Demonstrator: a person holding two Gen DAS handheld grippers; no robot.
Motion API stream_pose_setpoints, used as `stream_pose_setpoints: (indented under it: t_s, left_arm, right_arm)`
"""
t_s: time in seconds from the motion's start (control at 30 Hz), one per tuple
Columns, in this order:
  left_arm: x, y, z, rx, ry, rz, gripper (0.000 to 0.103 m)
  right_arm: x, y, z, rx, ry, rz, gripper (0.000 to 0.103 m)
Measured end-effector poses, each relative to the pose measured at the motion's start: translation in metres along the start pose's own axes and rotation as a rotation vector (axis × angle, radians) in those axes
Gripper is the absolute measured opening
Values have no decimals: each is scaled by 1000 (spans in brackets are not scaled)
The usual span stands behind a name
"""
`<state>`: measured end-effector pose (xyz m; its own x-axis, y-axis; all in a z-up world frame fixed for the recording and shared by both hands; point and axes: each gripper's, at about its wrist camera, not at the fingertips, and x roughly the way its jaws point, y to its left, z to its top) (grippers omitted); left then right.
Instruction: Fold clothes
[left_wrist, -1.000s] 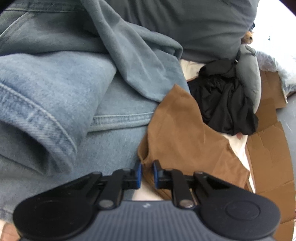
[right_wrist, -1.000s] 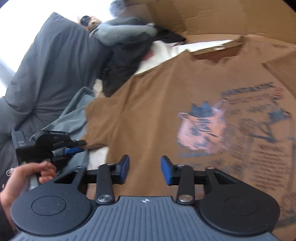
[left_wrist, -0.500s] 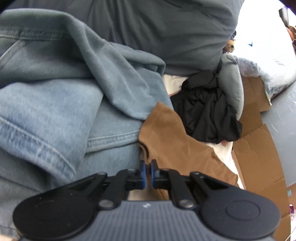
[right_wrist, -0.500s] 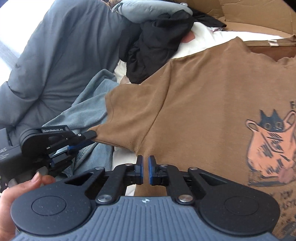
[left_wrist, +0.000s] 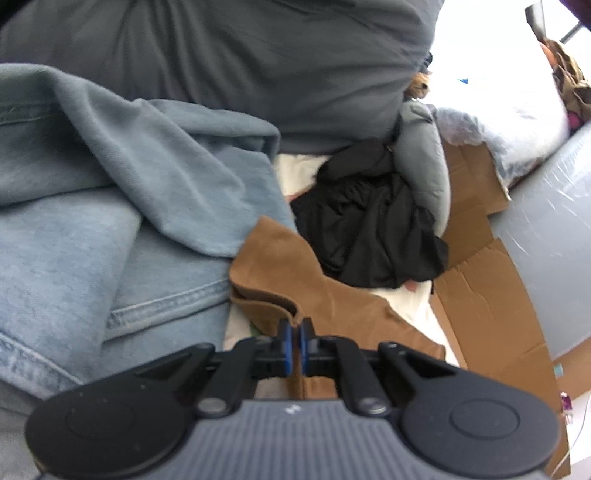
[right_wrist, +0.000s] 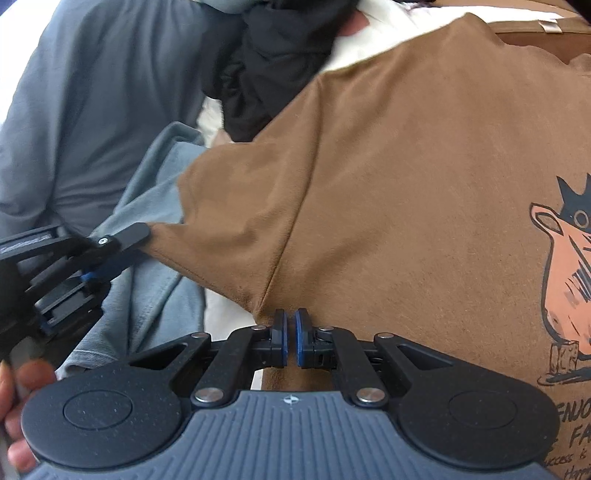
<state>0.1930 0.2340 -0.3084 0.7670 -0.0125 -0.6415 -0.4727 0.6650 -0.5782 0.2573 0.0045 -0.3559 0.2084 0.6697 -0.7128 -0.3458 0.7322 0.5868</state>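
print on brown t-shirt (right_wrist: 565, 266) cut off at right edge | its lower lettering unreadable

Floor: flattened brown cardboard sheets (left_wrist: 476, 273) are lying beside a cream-white sheet (left_wrist: 410, 306).
Furniture: a large slate-grey padded cushion (left_wrist: 258, 66) is filling the back — a smaller grey-blue bolster (left_wrist: 424, 166) is leaning against it.
Light: bright daylight is washing out the upper right corner.

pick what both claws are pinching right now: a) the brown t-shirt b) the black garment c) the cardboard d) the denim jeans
a: the left claw is shut on the edge of the brown t-shirt, and the right claw is shut on its edge nearer the cat print.
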Motion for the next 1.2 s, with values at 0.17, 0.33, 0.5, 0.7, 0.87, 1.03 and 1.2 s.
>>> stream_pose_setpoints:
  t_s: [0.17, 0.33, 0.5, 0.7, 0.87, 1.03, 1.2]
  left_arm:
    - [-3, 2, -8, -13, 18, -9, 4]
    - [-9, 1, -12, -16, 24, -29, 4]
    - [-12, -3, -12, -2, 18, -40, 4]
    - [-15, -14, -23, 29, 51, -77, 4]
    - [-19, -26, -35, 64, 81, -111, 4]
    - [-21, -37, -50, 104, 124, -145, 4]
    - [-21, -36, -61, 100, 151, -154, 4]
  right_arm:
    - [-10, 13, -2, -23, -28, 30, 3]
    - [-1, 10, 0, 4, -7, 19, 3]
    - [4, 5, -4, 0, 14, -2, 2]
    - [13, 8, -2, -9, 35, -20, 4]
    - [17, 5, -5, -16, 36, -23, 5]
    - [18, 0, -10, 2, 7, 3, 5]
    - [17, -6, -12, 30, -5, 30, 5]
